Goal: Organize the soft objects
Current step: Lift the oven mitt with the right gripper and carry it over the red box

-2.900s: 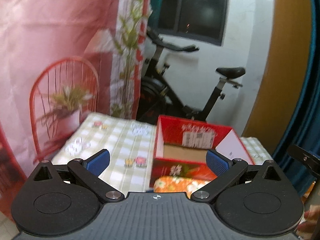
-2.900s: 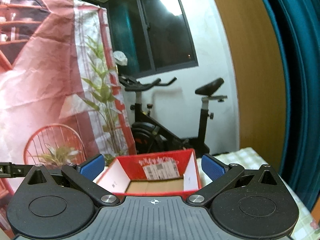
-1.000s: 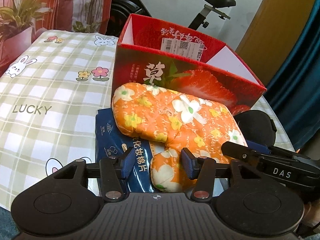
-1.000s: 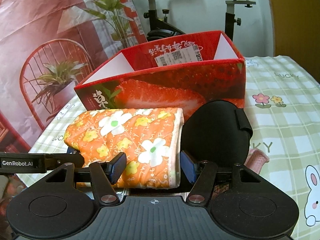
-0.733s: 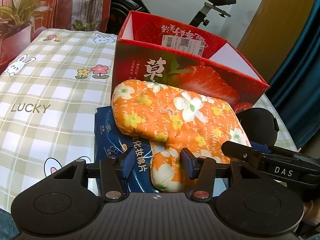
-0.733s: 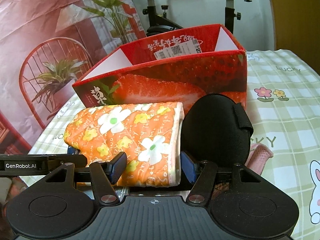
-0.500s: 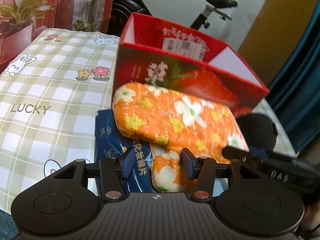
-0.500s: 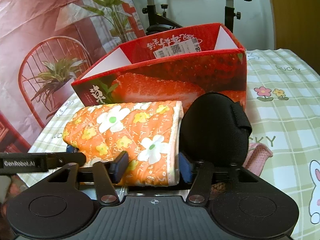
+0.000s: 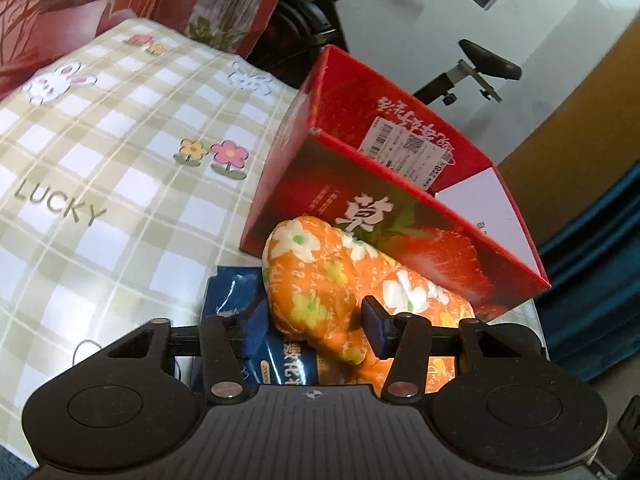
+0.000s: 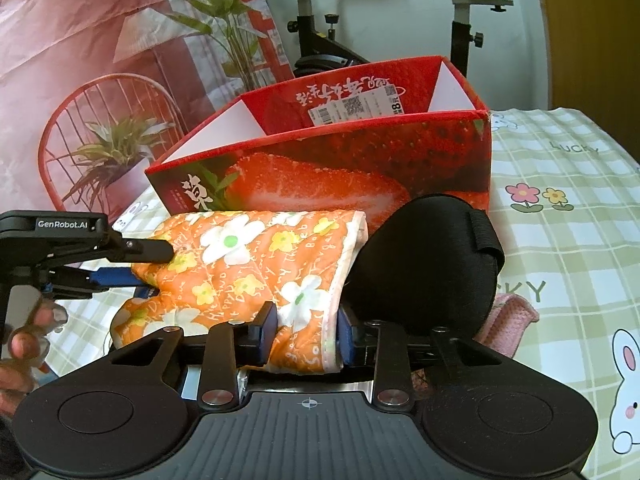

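Note:
An orange flowered oven mitt point(image 9: 320, 280) point(image 10: 248, 264) lies in front of the open red strawberry box point(image 9: 400, 216) point(image 10: 340, 184), partly on a blue pack of cotton pads point(image 9: 236, 292). My left gripper point(image 9: 308, 320) point(image 10: 150, 266) is tilted and still closing, its pads pressing on the mitt's rounded end. My right gripper point(image 10: 306, 336) is also closing, and its pads pinch the mitt's white-edged cuff. A black padded eye mask point(image 10: 424, 264) sits against the cuff on the right, over a pink cloth point(image 10: 508, 320).
A green checked tablecloth point(image 9: 100, 152) point(image 10: 568, 208) covers the table, whose near edge is close below both grippers. A person's hand point(image 10: 28, 340) holds the left gripper. An exercise bike point(image 10: 320, 40) and a plant backdrop stand behind the box.
Both pairs of jaws have narrowed onto the mitt, the right on the cuff and the left on the far end. The left gripper shifted sideways and rolled; the right stayed put.

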Demonstrator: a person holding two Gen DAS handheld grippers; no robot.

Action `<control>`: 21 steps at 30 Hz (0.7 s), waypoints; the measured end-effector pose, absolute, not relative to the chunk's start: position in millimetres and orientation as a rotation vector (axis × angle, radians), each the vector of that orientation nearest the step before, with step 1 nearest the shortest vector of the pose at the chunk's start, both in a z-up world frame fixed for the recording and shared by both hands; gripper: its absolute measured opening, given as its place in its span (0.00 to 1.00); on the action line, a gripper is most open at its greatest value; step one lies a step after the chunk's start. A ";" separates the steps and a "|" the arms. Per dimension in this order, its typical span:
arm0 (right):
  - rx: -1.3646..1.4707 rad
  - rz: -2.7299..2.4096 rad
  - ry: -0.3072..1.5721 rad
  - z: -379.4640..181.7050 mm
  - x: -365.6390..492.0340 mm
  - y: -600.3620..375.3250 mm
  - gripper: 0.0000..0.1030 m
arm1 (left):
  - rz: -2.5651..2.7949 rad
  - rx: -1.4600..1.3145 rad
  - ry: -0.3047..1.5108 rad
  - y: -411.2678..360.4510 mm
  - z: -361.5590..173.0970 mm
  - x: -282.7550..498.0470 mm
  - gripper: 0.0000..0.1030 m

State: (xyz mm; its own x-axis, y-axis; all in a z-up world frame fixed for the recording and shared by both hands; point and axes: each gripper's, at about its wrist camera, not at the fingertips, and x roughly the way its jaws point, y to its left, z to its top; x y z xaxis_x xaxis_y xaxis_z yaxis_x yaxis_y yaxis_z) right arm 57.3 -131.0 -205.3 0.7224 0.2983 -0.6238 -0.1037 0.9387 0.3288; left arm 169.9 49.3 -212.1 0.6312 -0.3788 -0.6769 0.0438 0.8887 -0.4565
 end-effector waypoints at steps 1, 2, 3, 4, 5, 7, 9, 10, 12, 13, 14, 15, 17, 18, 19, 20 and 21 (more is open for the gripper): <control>0.271 0.221 0.726 -203.1 56.1 -130.5 0.18 | -0.255 -0.395 0.844 47.1 -207.5 168.5 0.29; 0.260 0.220 0.717 -200.0 54.4 -130.2 0.13 | -0.261 -0.371 0.833 46.7 -204.8 166.4 0.27; 0.255 0.226 0.707 -197.1 52.6 -130.3 0.12 | -0.274 -0.350 0.816 45.2 -199.4 164.4 0.25; 0.250 0.228 0.695 -193.7 50.7 -130.4 0.12 | -0.286 -0.342 0.801 45.3 -195.8 162.6 0.23; 0.243 0.230 0.682 -190.4 48.8 -130.4 0.12 | -0.301 -0.333 0.779 45.1 -190.4 159.8 0.23; 0.229 0.237 0.657 -184.2 45.2 -129.7 0.11 | -0.310 -0.307 0.742 43.4 -179.8 154.2 0.23; 0.222 0.245 0.633 -176.9 41.8 -130.0 0.11 | -0.317 -0.281 0.707 41.5 -169.5 148.7 0.23; 0.217 0.248 0.618 -172.7 40.0 -130.5 0.11 | -0.321 -0.275 0.693 41.0 -165.8 146.8 0.23; 0.209 0.251 0.587 -163.8 36.5 -131.3 0.11 | -0.330 -0.264 0.660 40.3 -155.8 142.7 0.23; 0.207 0.253 0.573 -159.6 34.8 -131.9 0.11 | -0.334 -0.260 0.643 40.0 -150.7 141.1 0.23; 0.205 0.254 0.559 -155.7 33.6 -132.6 0.11 | -0.337 -0.257 0.628 40.6 -146.2 138.3 0.23; 0.202 0.256 0.545 -151.3 33.5 -133.0 0.11 | -0.340 -0.253 0.613 39.9 -142.6 136.9 0.23; 0.196 0.258 0.524 -143.3 33.9 -134.0 0.11 | -0.356 -0.237 0.573 37.9 -133.4 134.1 0.23; 0.188 0.259 0.512 -139.0 34.4 -134.1 0.11 | -0.362 -0.221 0.551 36.3 -128.8 133.4 0.23; 0.182 0.261 0.499 -135.2 34.8 -134.6 0.11 | -0.365 -0.207 0.539 34.5 -126.0 132.9 0.23; 0.176 0.262 0.485 -131.3 35.8 -135.4 0.11 | -0.367 -0.196 0.529 32.4 -123.2 134.6 0.23; 0.172 0.261 0.471 -126.7 38.4 -137.2 0.11 | -0.371 -0.192 0.522 30.8 -120.3 137.3 0.23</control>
